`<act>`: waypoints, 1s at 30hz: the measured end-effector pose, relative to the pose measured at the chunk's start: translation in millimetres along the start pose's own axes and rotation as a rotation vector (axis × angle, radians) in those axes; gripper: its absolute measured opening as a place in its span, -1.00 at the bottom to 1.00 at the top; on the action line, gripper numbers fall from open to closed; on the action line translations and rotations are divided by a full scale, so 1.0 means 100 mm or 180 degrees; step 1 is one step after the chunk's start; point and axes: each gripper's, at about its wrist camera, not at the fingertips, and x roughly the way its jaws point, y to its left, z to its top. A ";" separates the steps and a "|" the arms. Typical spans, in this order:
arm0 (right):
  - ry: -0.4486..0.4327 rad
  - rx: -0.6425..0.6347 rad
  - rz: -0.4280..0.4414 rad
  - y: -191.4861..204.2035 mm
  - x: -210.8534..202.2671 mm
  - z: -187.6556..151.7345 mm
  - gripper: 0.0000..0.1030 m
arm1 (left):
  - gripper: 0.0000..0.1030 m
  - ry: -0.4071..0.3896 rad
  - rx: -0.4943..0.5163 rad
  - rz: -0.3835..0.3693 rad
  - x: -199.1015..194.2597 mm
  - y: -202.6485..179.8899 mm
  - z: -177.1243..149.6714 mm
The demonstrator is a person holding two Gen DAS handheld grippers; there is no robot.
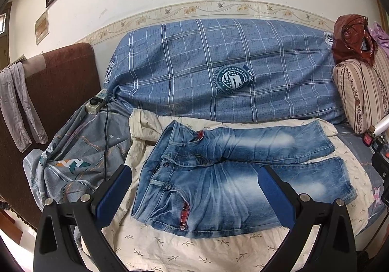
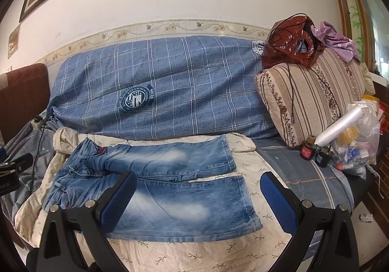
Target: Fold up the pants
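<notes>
So, the faded blue denim jeans (image 1: 233, 174) are lying flat and unfolded on a cream leaf-print sheet (image 1: 170, 255) on the sofa, waistband to the left, both legs running out to the right with a thin gap between them.

The left gripper (image 1: 194, 191) hovers above the waist and hip end, tilted down at the fabric, its blue-padded fingers (image 1: 114, 194) spread wide with nothing between them. The right gripper (image 2: 198, 196) sits the same way over the near leg's lower part, jaws wide apart and empty too. Neither looks like it's touching the denim, though with the fisheye angle I can't be totally sure of the height.

Behind the jeans is a big blue plaid cushion with a round teal crest (image 2: 158, 92).

Only the left view shows the white power strip (image 1: 96, 101) with its black cable, the grey patterned blanket (image 1: 77, 165) and grey cloth (image 1: 17, 104) draped over the brown armrest. Only the right view properly shows the striped floral pillow (image 2: 311, 99), the clear plastic bag of bits (image 2: 359, 145), the two small dark bottles (image 2: 307, 150) and the purple cloth (image 2: 338, 41). The shiny dark-red bag (image 2: 289, 43) shows in both.
</notes>
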 end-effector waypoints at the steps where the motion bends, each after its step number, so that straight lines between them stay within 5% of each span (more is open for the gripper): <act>1: 0.0017 -0.0002 0.0009 0.01 0.02 0.00 0.99 | 1.00 0.0003 -0.0004 0.0003 0.01 0.00 0.00; 30: 0.0040 -0.0047 0.0125 0.15 -0.04 -0.08 0.99 | 1.00 -0.0127 0.0010 0.0054 -0.12 0.04 -0.02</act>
